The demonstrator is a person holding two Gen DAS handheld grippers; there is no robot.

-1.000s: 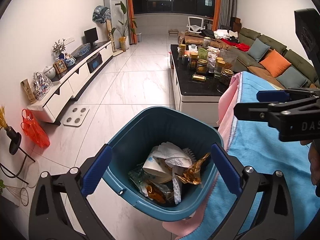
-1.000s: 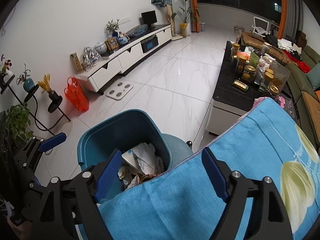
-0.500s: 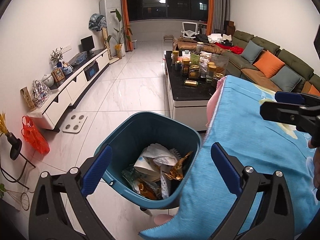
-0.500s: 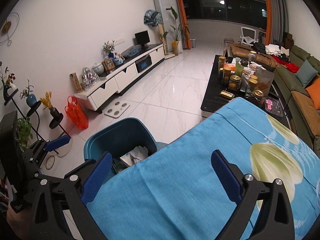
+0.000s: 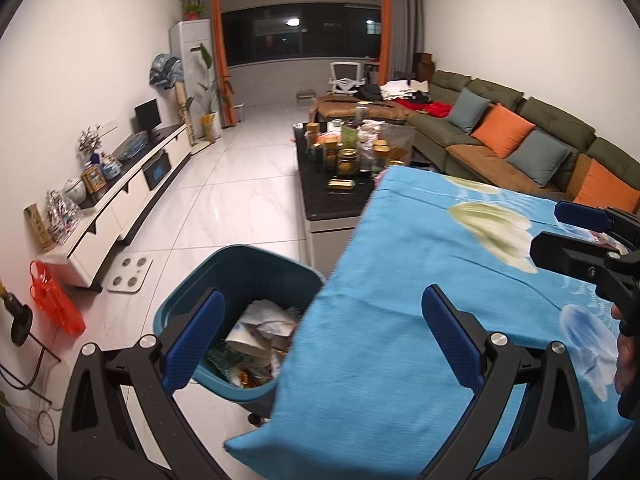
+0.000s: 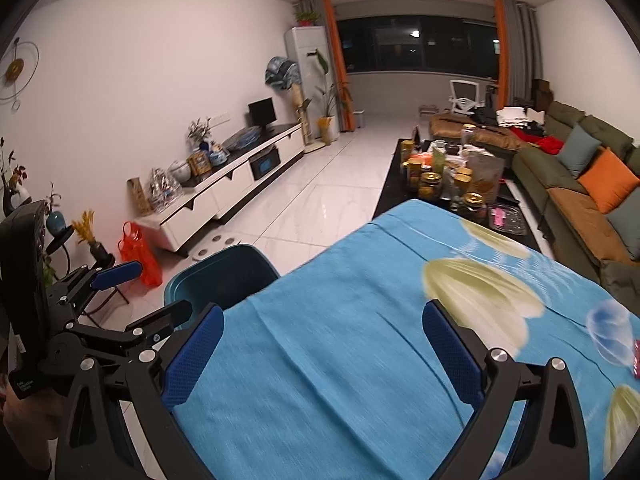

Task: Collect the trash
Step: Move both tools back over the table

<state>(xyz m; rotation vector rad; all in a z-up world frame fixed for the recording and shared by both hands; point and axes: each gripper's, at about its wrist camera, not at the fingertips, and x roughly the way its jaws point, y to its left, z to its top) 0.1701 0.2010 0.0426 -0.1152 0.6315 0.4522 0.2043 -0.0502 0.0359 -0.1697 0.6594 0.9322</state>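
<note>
Left wrist view: the left gripper (image 5: 320, 336), fingers released and empty, hangs over a teal trash bin (image 5: 256, 268) of wrappers beside a blue cloth (image 5: 400, 320). Right wrist view: the right gripper (image 6: 320, 344), fingers spread wide, hovers above that cloth, with the bin (image 6: 224, 276) at left.

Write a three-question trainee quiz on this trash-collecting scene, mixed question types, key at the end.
1. True or false: the teal plastic trash bin is empty.
2. The bin stands where? A) on the white tiled floor B) on the blue flower-print cloth C) on the green sofa
3. What does the right gripper hold?

Key: 1 false, crumpled paper and wrappers lie inside; 2 A; 3 nothing, jaws open.
</note>
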